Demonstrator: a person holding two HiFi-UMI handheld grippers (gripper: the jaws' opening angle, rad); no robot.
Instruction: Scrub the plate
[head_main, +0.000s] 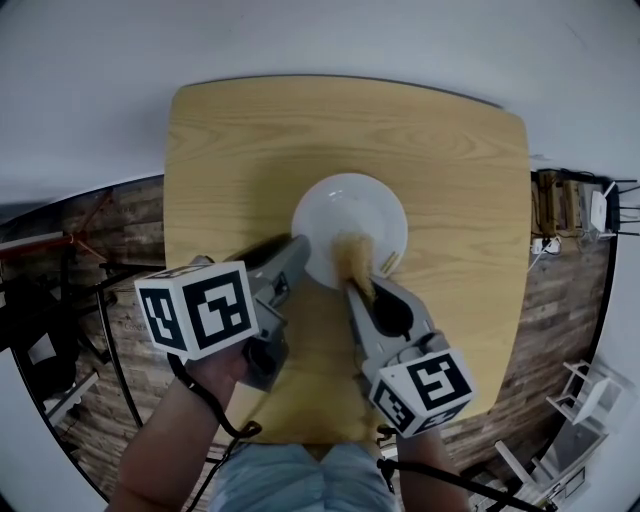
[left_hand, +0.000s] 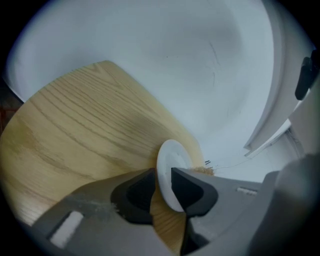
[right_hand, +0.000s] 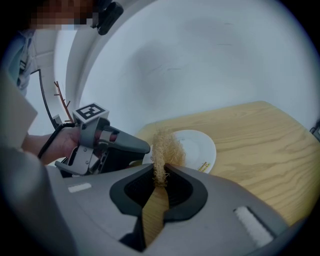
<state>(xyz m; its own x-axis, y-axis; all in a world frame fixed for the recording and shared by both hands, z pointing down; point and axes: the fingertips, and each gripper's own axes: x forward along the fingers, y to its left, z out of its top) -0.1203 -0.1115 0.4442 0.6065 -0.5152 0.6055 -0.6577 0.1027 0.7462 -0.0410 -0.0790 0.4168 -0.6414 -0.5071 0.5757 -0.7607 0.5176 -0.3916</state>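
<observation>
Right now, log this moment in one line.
left gripper: shut on plate rim | right gripper: shut on scrubber | scrubber: over plate

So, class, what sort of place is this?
Probably a recording room or lab, not a kitchen: a wooden table by a plain white wall, with loose cables over plank flooring.

the plate is white, round and shallow, and lies near the middle of the wooden table. the left gripper clamps its near rim. the scrub, a tan fibrous tuft pinched in the right gripper, touches the plate's near edge.
</observation>
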